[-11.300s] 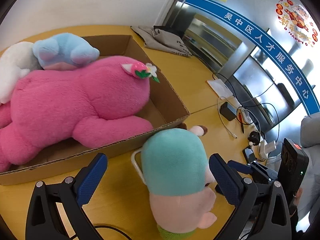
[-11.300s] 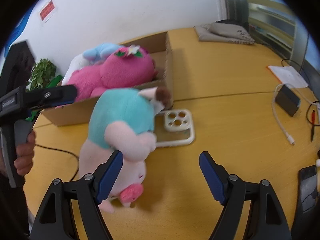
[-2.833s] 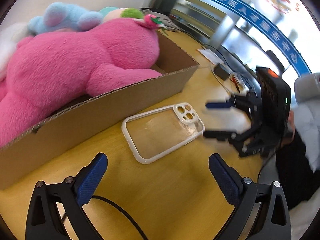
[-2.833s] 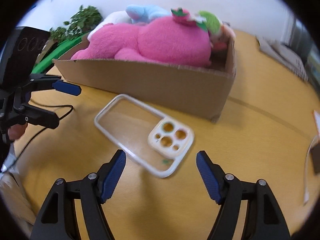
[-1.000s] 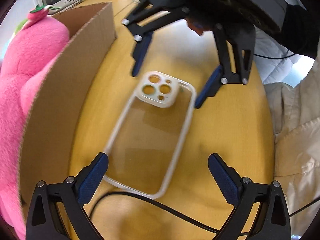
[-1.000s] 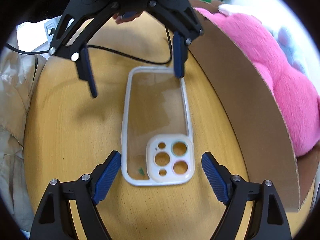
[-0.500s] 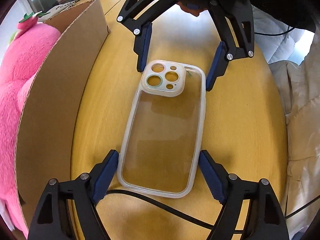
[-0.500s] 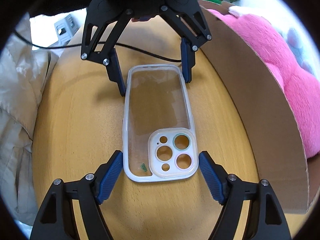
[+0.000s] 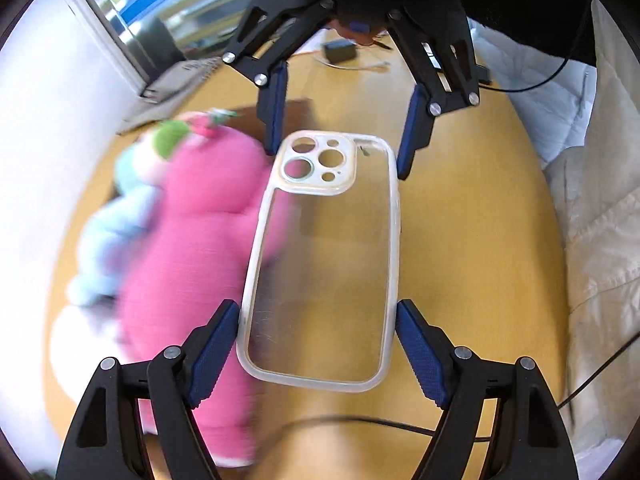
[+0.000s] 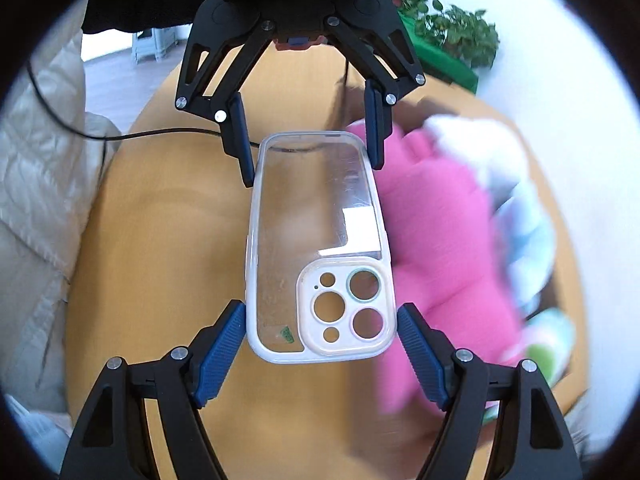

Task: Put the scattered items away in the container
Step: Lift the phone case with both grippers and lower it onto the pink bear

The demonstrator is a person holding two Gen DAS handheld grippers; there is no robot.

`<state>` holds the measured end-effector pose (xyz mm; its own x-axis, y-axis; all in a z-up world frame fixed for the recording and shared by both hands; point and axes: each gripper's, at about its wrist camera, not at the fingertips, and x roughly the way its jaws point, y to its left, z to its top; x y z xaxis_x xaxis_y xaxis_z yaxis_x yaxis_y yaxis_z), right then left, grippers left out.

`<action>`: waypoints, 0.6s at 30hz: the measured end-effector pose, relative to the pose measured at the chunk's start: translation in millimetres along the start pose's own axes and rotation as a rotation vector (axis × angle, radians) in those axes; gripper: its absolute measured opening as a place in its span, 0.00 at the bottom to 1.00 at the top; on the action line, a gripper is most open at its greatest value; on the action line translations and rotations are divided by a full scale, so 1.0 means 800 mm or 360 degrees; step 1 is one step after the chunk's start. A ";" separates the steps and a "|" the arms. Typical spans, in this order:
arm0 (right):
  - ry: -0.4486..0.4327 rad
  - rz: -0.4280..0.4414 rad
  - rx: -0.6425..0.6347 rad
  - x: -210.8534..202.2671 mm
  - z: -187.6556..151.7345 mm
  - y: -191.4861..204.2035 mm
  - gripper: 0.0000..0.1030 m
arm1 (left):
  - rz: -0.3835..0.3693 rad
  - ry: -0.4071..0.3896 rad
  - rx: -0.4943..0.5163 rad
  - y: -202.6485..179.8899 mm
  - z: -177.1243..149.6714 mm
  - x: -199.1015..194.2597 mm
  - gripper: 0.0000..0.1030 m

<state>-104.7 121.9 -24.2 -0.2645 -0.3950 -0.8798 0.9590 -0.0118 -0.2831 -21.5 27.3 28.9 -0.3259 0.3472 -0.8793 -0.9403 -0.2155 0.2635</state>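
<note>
A clear phone case (image 9: 324, 264) with a cream rim hangs in the air above the yellow table (image 9: 472, 220), held flat at both ends. My left gripper (image 9: 318, 344) is shut on its plain end, pads pressed on the two long edges. My right gripper (image 10: 320, 340) is shut on the camera-hole end (image 10: 348, 308). Each gripper appears at the top of the other's view: the right gripper (image 9: 342, 136) and the left gripper (image 10: 308, 148). Beside and below the case lies the pink plush (image 9: 192, 240) in the cardboard box (image 9: 296, 110), motion-blurred.
A light blue plush (image 9: 120, 208) and a white one lie beside the pink one. A black cable (image 9: 360, 420) crosses the table under the case. Beige padded fabric (image 9: 600, 260) lines the table's edge. A grey cloth (image 9: 176, 84), a charger (image 9: 340, 50) and a plant (image 10: 452, 32) sit further off.
The left jaws closed onto the case. Both grippers have since lifted the case off the table, and the plush in the box now shows below and beside it.
</note>
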 end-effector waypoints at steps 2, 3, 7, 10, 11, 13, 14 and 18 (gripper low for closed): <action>0.0008 -0.0040 -0.0047 -0.045 -0.001 0.001 0.75 | 0.0047 0.0014 0.0018 0.036 0.002 -0.011 0.80; 0.0008 -0.0054 -0.0062 -0.050 0.023 0.023 0.75 | 0.0067 0.0021 0.0025 0.053 -0.005 -0.016 0.80; 0.0023 -0.0068 -0.0064 -0.049 0.033 -0.038 0.75 | 0.0071 0.0033 0.0010 0.113 -0.004 -0.017 0.80; 0.0056 -0.0014 -0.0007 -0.027 0.026 -0.074 0.75 | 0.0009 0.0057 -0.0003 0.155 -0.002 0.006 0.80; 0.0075 0.0010 0.0015 -0.036 0.011 -0.081 0.75 | -0.0022 0.0072 -0.0010 0.165 -0.004 0.024 0.81; 0.0133 0.0063 0.0056 -0.010 0.005 -0.103 0.75 | -0.0070 0.0104 -0.0022 0.172 -0.006 0.052 0.81; 0.0163 0.0079 0.0070 0.006 0.001 -0.108 0.75 | -0.0092 0.0122 -0.0032 0.178 -0.006 0.068 0.81; 0.0234 0.0115 0.0123 0.043 -0.011 -0.113 0.75 | -0.0155 0.0128 -0.0081 0.184 -0.007 0.098 0.83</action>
<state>-201.7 117.5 -32.6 -0.2010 -0.2589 -0.9447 0.9796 -0.0610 -0.1917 -184.8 17.5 -4.0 -0.2227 0.2949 -0.9292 -0.9602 -0.2314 0.1566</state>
